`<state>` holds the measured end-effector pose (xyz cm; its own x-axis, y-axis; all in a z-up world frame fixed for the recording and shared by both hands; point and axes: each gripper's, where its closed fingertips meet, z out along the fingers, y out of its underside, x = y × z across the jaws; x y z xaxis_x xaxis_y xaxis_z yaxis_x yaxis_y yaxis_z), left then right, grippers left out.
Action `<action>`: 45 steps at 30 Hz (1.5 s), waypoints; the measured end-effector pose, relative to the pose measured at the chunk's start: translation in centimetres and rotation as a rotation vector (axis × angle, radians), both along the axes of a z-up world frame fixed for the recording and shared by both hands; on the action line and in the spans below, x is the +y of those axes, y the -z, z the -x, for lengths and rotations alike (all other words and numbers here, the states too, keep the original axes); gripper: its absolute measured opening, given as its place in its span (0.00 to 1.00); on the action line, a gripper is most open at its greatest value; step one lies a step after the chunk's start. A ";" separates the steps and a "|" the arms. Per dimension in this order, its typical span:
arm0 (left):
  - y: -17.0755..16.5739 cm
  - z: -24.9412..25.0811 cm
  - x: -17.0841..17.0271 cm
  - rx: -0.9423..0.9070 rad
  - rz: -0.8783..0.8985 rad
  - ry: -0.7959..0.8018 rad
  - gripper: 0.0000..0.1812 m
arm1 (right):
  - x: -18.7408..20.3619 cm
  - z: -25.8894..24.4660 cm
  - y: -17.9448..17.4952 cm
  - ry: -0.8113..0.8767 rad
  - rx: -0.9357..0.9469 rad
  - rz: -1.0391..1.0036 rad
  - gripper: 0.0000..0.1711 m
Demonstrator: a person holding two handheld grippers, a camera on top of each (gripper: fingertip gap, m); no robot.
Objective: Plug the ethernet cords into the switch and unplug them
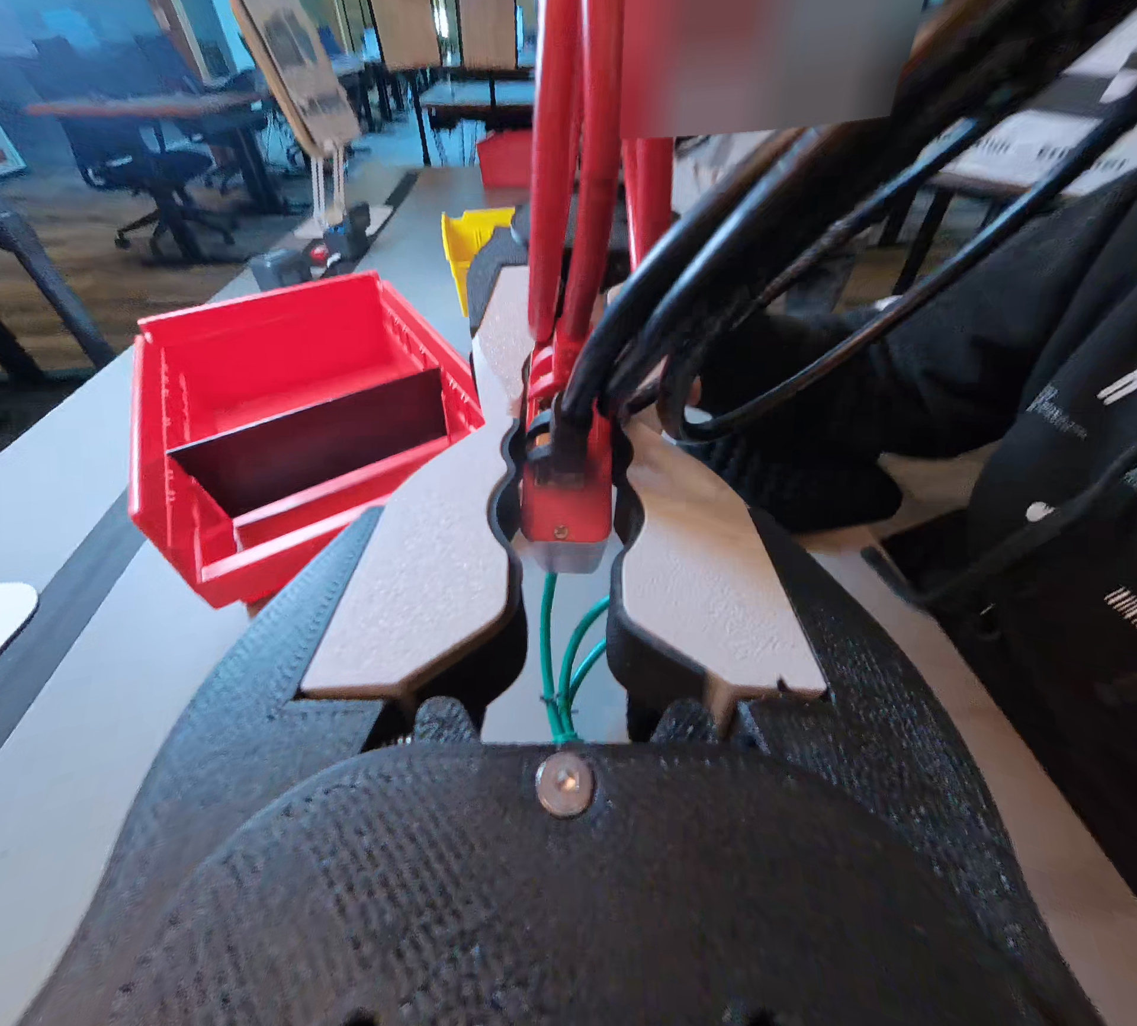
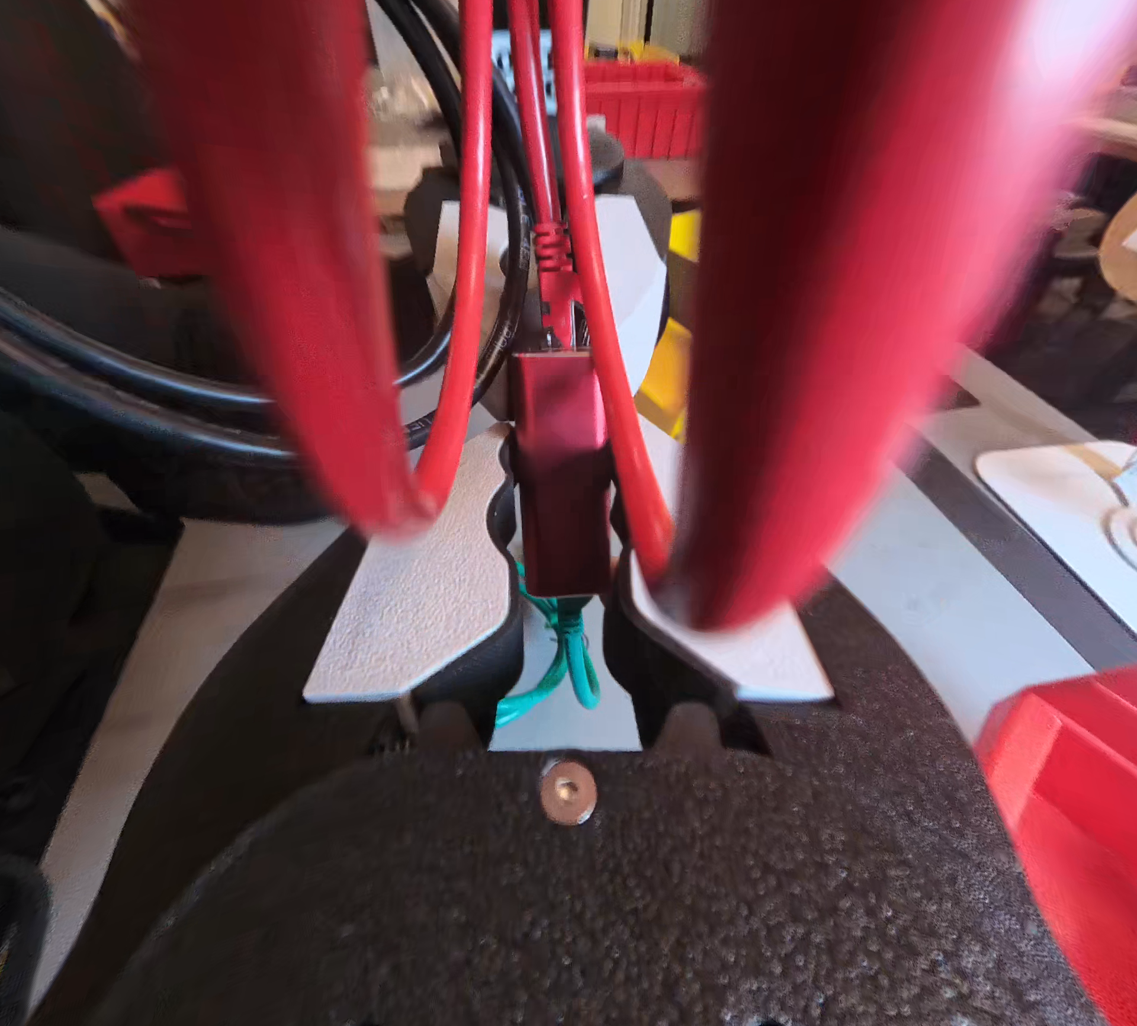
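Left wrist view, left claw (image 1: 566, 504): clamped on the small red switch (image 1: 567, 495), held at centre between both fingers
Left view cords: red ethernet cords (image 1: 578, 135) rise toward 12 o'clock from the switch; black cords (image 1: 677, 282) plugged in, sweeping to 2 o'clock; thin green wires (image 1: 569, 658) hang toward 6 o'clock
Left view desk (image 1: 74, 473): red bin (image 1: 295, 424) with dark divider at 9 o'clock, yellow bin (image 1: 470, 245) behind

Right wrist view, right claw (image 2: 563, 510): clamped on the same red switch (image 2: 563, 473)
Right view cords: red plug (image 2: 557, 282) seated in the switch's top end; blurred red loops (image 2: 271, 196) at 10 and 2 o'clock
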<state>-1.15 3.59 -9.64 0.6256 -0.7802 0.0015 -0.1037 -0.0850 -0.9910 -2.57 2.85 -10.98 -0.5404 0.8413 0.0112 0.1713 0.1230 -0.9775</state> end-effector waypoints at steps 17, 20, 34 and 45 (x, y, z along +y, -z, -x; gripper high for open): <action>-8.1 2.1 -1.3 -0.511 -0.242 -0.013 0.15 | -1.7 1.3 -1.8 -0.035 0.217 0.137 0.02; -6.8 2.5 -0.7 -0.456 -0.189 -0.019 0.15 | 0.0 1.4 -1.0 0.040 0.147 0.033 0.02; -5.3 4.1 -0.3 -0.340 -0.168 -0.090 0.15 | 3.9 -0.1 -2.8 0.141 0.116 -0.141 0.01; -5.4 17.7 -1.6 -0.398 -0.138 -0.556 0.14 | 5.7 -1.5 -9.4 0.344 0.240 -0.449 0.01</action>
<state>-18.85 2.01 -4.26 0.9046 -0.3540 0.2373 0.2919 0.1089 -0.9502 -1.10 8.50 -1.57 -0.1776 0.8521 0.4924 0.0561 0.5083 -0.8593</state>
